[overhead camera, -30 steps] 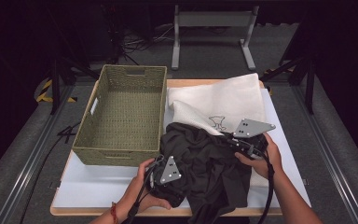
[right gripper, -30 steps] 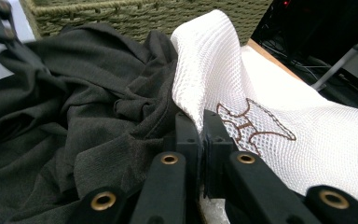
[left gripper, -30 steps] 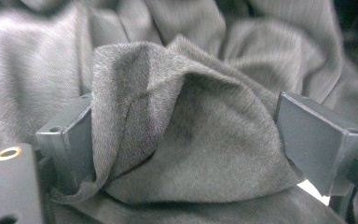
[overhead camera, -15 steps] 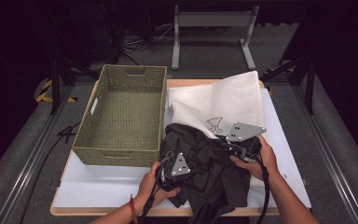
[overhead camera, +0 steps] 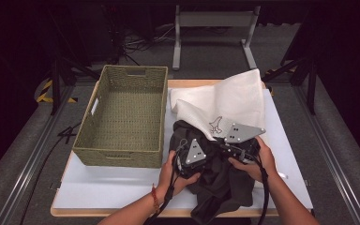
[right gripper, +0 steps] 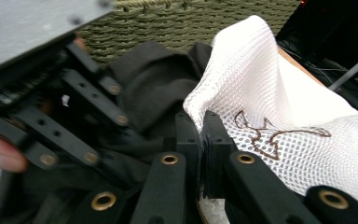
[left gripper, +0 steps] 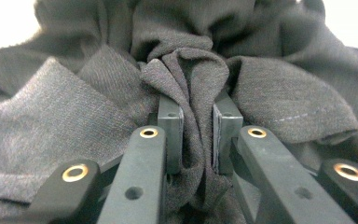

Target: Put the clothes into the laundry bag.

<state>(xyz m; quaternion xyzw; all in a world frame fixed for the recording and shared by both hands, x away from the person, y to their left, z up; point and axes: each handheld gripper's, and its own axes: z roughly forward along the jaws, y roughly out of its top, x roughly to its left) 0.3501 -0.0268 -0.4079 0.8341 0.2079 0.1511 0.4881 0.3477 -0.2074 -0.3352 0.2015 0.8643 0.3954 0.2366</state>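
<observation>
White board on a wooden table (overhead camera: 122,187), dark room behind: woven green basket (overhead camera: 122,122) stood at left, beside a dark garment (overhead camera: 220,183) heaped at centre. Left gripper (left gripper: 198,126) had just been closing and pinched a fold of that garment. Right gripper (right gripper: 201,135) sat clamped on the edge of a white mesh bag (right gripper: 279,121), which lay over the garment's far side.

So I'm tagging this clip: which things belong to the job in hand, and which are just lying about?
In the job:
- crumpled dark grey garment, pinched by the left gripper, whose jaws have just been closing
- white mesh laundry bag, clamped by the right gripper

Lying about:
- olive woven rectangular basket
- white tabletop
</observation>
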